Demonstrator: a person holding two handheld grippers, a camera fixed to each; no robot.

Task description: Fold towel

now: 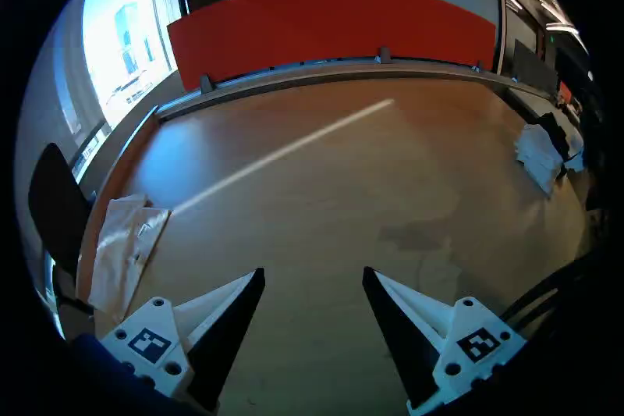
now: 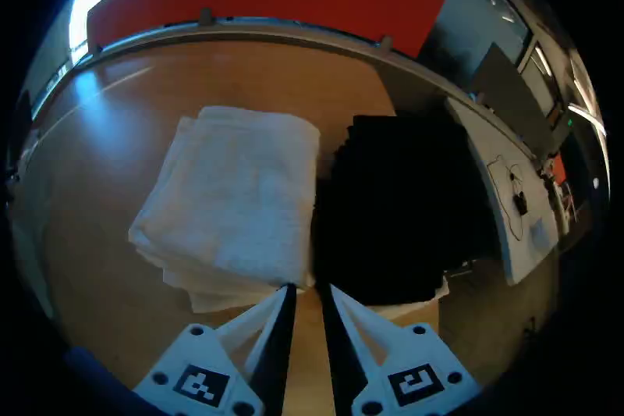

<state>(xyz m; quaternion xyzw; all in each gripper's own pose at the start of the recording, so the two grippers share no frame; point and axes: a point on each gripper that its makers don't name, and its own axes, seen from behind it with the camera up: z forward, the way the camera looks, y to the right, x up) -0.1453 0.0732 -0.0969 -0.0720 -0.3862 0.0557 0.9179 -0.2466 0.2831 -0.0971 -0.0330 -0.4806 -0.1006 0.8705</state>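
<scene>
We see the white towel (image 2: pixel 234 197) lying on the wooden surface (image 1: pixel 335 182) as a neat, flat, layered rectangle. It sits just beside a dark folded pile (image 2: pixel 398 205), and the two seem to touch along one edge. From the right gripper view we cannot say whether the layers are one towel folded several times or several towels stacked.

The right tool (image 2: pixel 308 291) hangs at the near edge of the white towel. Its fingers are drawn almost together with only a thin strip of wood showing between them, and they grasp nothing. The left tool (image 1: pixel 313 279) is spread wide and empty over bare wood, well apart from the towel, which appears small at the far right of its view. A crumpled clear wrapper (image 1: pixel 125 248) lies to its left.

We judge the folding essentially done. At most, squaring the slightly ragged near corner remains.
</scene>
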